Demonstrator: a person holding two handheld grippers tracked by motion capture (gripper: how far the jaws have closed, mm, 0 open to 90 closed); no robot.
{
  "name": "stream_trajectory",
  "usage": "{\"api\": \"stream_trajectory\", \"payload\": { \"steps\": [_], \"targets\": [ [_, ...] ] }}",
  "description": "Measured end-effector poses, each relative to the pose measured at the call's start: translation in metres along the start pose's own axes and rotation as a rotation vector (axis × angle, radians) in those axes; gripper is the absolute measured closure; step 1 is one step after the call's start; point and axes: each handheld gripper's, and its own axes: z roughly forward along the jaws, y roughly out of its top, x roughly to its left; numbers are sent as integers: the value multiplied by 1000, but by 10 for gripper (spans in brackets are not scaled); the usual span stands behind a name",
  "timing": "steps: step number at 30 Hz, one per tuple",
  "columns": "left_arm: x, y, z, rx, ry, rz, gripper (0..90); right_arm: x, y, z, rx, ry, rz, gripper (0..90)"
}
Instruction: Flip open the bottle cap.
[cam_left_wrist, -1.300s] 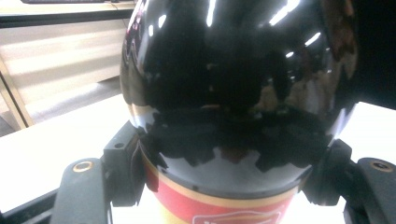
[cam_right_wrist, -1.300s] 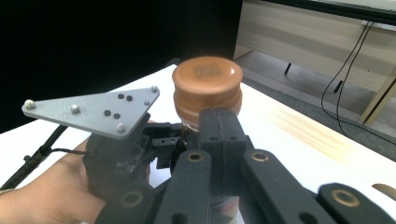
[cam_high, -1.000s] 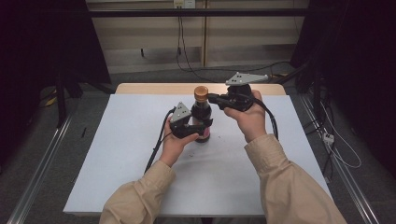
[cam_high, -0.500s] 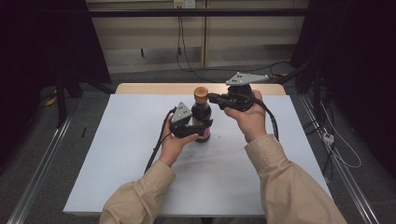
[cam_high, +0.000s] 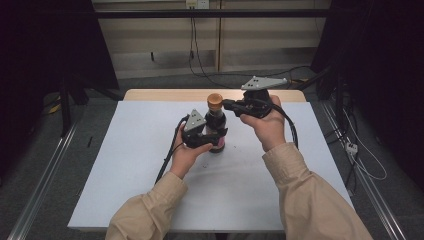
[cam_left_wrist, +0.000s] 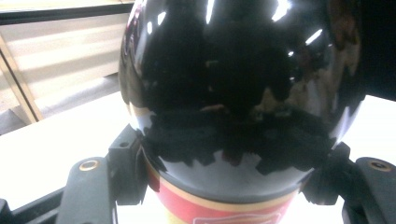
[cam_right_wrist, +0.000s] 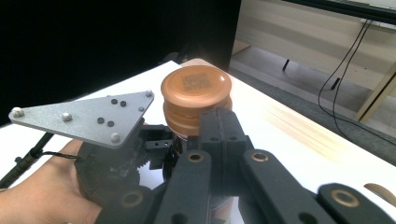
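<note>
The left gripper had just closed level on the dark bottle, upright mid-bench. The right gripper, shut with nothing held, reached level from the right, beside the brown cap.

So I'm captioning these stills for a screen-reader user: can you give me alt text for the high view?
A person at a white table clamps the left gripper around the body of an upright dark bottle. The right gripper, jaws shut, points at the bottle's neck just below its brown cap. Beige sleeves enter from the bottom edge.
</note>
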Motion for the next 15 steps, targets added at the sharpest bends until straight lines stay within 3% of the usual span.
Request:
{"api": "stream_trajectory", "payload": {
  "steps": [15],
  "targets": [
    [0, -4, 1, -30, 6, -15, 326, -2, 1, 1, -5, 4, 11, 900]
  ]
}}
